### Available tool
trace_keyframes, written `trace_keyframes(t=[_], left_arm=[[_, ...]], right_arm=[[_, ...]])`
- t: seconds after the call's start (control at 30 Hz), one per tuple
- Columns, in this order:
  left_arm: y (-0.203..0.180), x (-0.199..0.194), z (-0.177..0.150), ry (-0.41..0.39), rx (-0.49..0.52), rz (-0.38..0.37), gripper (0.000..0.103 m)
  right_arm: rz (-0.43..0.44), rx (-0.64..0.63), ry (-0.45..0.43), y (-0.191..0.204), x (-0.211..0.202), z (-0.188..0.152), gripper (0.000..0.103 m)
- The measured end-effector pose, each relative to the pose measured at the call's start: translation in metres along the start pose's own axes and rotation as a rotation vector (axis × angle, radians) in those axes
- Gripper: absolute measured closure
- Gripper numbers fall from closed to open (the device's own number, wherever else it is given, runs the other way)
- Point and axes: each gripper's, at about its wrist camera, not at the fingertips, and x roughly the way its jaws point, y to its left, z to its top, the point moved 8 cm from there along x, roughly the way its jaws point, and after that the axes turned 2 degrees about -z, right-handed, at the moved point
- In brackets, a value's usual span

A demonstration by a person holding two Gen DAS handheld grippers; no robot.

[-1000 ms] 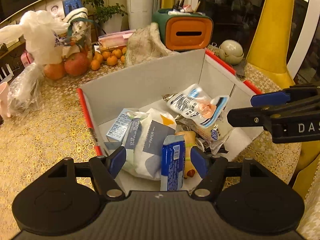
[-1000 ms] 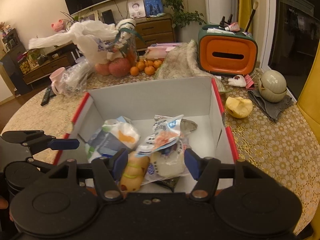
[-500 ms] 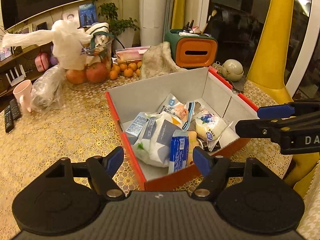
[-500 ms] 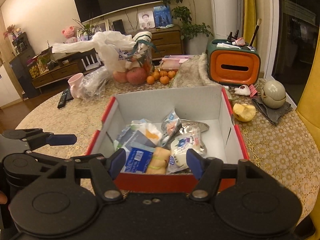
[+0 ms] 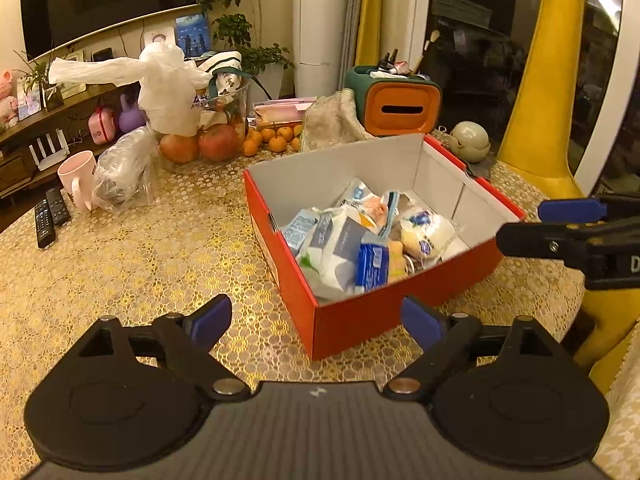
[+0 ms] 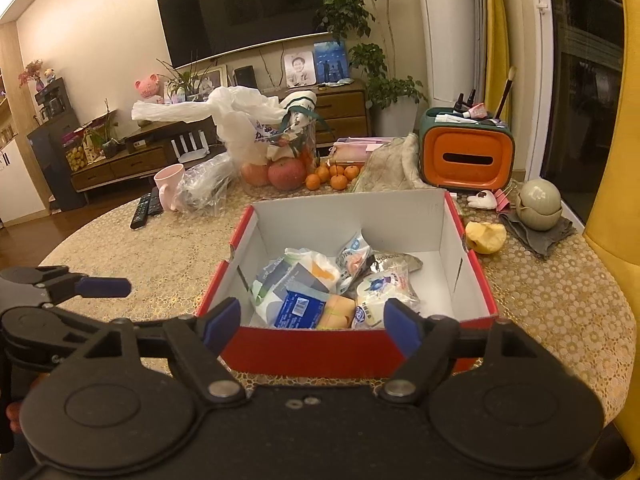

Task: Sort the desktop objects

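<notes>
Both grippers now back out of the box, jaws spread and empty.

Your left gripper (image 5: 316, 320) sits over the gold tablecloth (image 5: 140, 264) by the near corner of the red shoe box (image 5: 360, 320); a second ago its pads flanked the blue packet (image 5: 372, 266) inside. Its jaws have just been opening, with nothing between them. Your right gripper (image 6: 312, 324) has likewise drawn back to the box's near wall, jaws just opened wide, gripping nothing. The snack packets, tissue pack (image 6: 292, 280) and white bun (image 6: 384, 292) lie heaped in the box. Beyond it, the orange tissue holder (image 6: 466, 158) and fruit (image 6: 286, 172) have not moved.
</notes>
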Motion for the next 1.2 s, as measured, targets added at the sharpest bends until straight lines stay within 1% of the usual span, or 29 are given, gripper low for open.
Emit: trace_keyframes(t=[0.1, 0.17, 0.2, 0.6, 0.87, 0.97, 1.03, 1.2], left_arm=[[-0.002, -0.005, -0.009, -0.001, -0.006, -0.004, 0.006], [-0.005, -0.007, -0.015, 0.002, 0.0, -0.012, 0.001], [-0.006, -0.008, -0.017, 0.001, 0.002, -0.014, 0.0], [-0.011, -0.012, -0.026, -0.008, -0.011, -0.042, 0.0], [-0.017, -0.007, -0.032, 0.009, 0.016, -0.047, 0.0], [-0.02, -0.006, -0.033, 0.008, 0.048, -0.031, 0.0], [-0.022, -0.004, -0.035, 0.011, 0.066, -0.023, 0.0], [-0.023, -0.001, -0.037, 0.022, 0.071, -0.03, 0.0]], right_arm=[[-0.017, 0.001, -0.01, 0.002, -0.002, -0.006, 0.022], [-0.013, 0.012, -0.011, 0.002, -0.005, -0.011, 0.021], [-0.011, 0.016, -0.012, 0.002, -0.006, -0.013, 0.021], [-0.058, 0.011, -0.034, 0.002, -0.02, -0.038, 0.019], [-0.081, 0.049, -0.023, -0.011, -0.021, -0.047, 0.019], [-0.092, 0.069, -0.018, -0.018, -0.021, -0.049, 0.019], [-0.092, 0.077, -0.018, -0.02, -0.021, -0.05, 0.019], [-0.085, 0.085, -0.012, -0.022, -0.02, -0.053, 0.019]])
